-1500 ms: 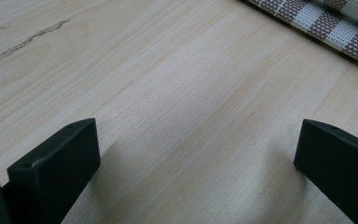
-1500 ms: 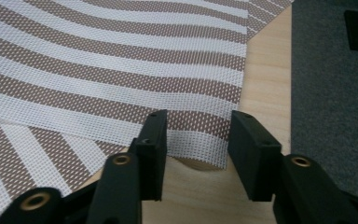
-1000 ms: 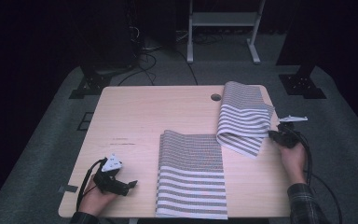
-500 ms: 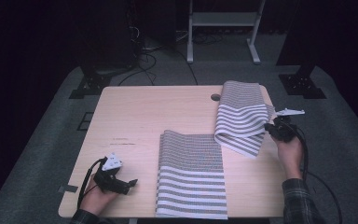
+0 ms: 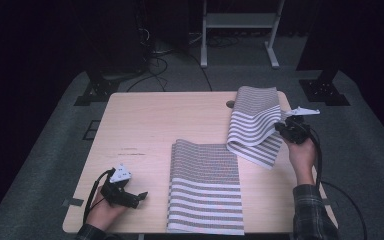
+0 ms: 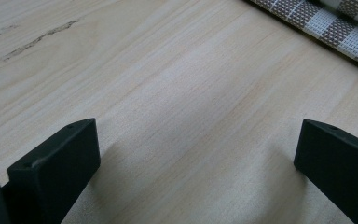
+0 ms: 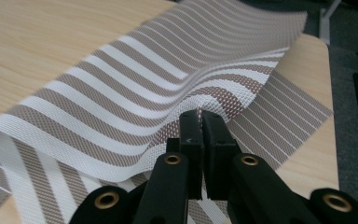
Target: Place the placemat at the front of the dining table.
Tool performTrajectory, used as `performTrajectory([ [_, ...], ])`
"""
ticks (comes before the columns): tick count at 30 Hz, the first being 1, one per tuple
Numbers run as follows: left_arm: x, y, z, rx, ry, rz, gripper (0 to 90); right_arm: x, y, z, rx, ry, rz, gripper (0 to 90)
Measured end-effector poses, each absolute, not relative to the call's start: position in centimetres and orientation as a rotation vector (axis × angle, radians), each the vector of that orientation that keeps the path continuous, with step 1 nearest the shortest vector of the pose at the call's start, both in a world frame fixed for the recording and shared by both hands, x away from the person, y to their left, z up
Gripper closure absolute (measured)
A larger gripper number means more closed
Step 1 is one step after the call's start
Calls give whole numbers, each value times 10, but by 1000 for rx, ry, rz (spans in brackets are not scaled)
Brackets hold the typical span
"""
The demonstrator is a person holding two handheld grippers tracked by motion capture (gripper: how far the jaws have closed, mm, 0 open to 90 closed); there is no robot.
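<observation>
We see our right gripper (image 5: 286, 126) at the desk's (image 5: 155, 125) three o'clock edge, jaws pinched tight on the striped placemat's (image 5: 252, 125) edge, lifting it into a fold, apparently over its own far half. A second striped mat (image 5: 205, 187) lies flat near six o'clock. Our left gripper (image 5: 135, 197), at about seven o'clock, rests low on bare wood, jaws wide apart and empty.
</observation>
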State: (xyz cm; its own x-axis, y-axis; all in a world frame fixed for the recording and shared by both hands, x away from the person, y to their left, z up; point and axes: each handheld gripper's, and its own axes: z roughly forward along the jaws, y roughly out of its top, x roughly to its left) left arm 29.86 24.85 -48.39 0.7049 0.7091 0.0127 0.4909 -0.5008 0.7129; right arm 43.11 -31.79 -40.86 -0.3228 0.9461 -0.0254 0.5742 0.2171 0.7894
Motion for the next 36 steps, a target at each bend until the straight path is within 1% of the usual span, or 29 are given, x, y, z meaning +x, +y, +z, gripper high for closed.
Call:
performTrajectory([
  [11, 297, 249, -484, 2202, 911, 399, 0, 434, -291, -388, 1313, 2002, 1025, 874],
  [30, 298, 249, -484, 2201, 911, 400, 0, 452, -241, -392, 1253, 2075, 1086, 873],
  [36, 298, 249, -484, 2201, 911, 400, 0, 456, -225, -399, 1229, 2119, 1076, 873],
])
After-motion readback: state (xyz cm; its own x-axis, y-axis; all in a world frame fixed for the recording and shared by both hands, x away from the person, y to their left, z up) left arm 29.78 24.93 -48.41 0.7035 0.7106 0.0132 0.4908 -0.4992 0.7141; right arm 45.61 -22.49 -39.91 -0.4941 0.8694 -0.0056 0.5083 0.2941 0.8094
